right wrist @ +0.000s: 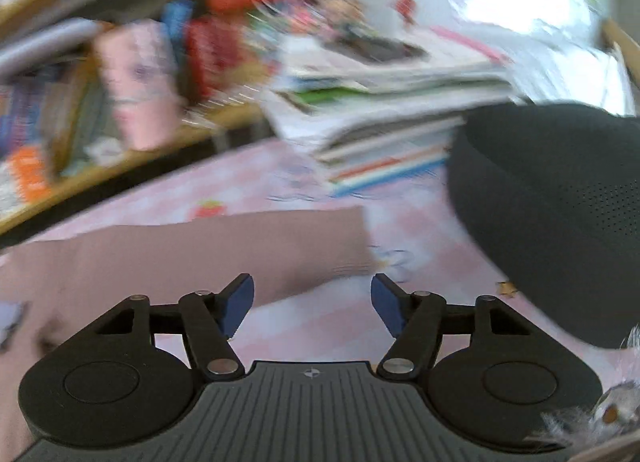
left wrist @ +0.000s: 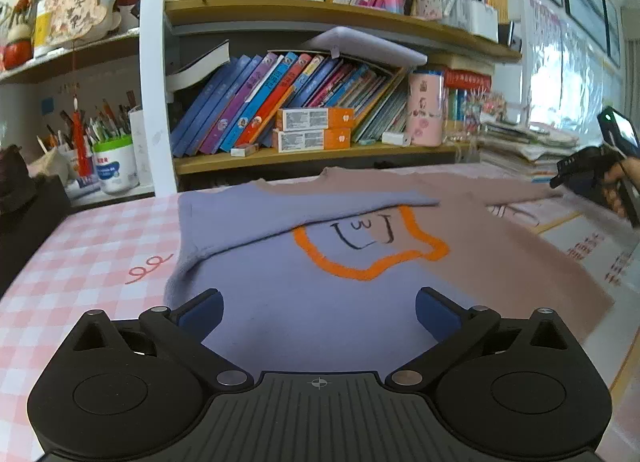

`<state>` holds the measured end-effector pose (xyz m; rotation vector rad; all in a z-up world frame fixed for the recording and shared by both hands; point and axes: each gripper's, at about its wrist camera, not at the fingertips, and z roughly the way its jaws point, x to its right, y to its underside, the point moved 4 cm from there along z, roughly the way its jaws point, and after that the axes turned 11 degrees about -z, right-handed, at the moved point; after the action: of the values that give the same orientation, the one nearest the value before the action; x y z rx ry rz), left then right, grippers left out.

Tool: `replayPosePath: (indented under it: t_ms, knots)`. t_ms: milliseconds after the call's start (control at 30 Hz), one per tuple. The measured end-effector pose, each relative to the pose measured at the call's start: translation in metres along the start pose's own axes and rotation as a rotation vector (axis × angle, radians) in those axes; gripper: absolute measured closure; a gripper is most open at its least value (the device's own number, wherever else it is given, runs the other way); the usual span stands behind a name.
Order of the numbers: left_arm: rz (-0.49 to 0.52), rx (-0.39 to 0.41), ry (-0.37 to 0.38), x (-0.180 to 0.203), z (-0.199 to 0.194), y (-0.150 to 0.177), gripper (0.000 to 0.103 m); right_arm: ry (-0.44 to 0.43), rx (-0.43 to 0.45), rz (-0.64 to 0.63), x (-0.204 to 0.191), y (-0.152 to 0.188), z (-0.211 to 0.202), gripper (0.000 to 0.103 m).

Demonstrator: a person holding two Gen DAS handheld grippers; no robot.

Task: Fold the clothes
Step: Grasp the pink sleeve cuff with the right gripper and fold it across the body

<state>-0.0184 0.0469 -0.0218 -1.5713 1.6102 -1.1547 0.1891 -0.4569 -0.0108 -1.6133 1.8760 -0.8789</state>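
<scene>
**Sweater Lay Half-Folded on the Checked Table, Both Grippers Empty**

The two-tone sweater (left wrist: 320, 262) lay flat on the pink checked tablecloth (left wrist: 92, 246), its lavender half toward the left and its dusty-pink half toward the right, an orange outline with a small drawn face across the chest. The lavender sleeve (left wrist: 288, 206) was folded inward over the upper chest, covering the top of the orange outline. The pink sleeve (right wrist: 192, 254) stretched out flat toward the right side of the table.

The left gripper (left wrist: 319, 308) hovered above the lavender lower body of the garment, its blue-padded jaws spread wide and holding nothing. The right gripper (right wrist: 312, 304) was just beside the pink sleeve's cuff end, jaws likewise apart and empty (that view was badly blurred). A stack of books and papers (right wrist: 384, 114) and a dark rounded object (right wrist: 560, 214) stood beyond it. Bookshelves (left wrist: 304, 158) ran along the table's far edge.
</scene>
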Motion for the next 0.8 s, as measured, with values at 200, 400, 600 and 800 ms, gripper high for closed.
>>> replayPosePath:
  t_ms: [200, 400, 600, 800]
  knots:
    - [0.05, -0.022, -0.011, 0.007, 0.003, 0.002, 0.0, 0.009, -0.056, -0.002, 0.002, -0.008, 0.025, 0.046]
    - [0.035, -0.035, -0.016, 0.004, 0.006, 0.002, 0.0, -0.011, -0.073, -0.048, -0.007, -0.014, 0.032, 0.086]
    - [0.034, -0.025, -0.035, 0.003, 0.005, 0.001, 0.0, -0.068, 0.012, -0.072, -0.033, -0.034, 0.0, 0.093]
    - [0.102, -0.018, -0.053, 0.013, 0.005, 0.003, 0.0, -0.308, 0.158, -0.139, -0.114, -0.067, -0.062, 0.094]
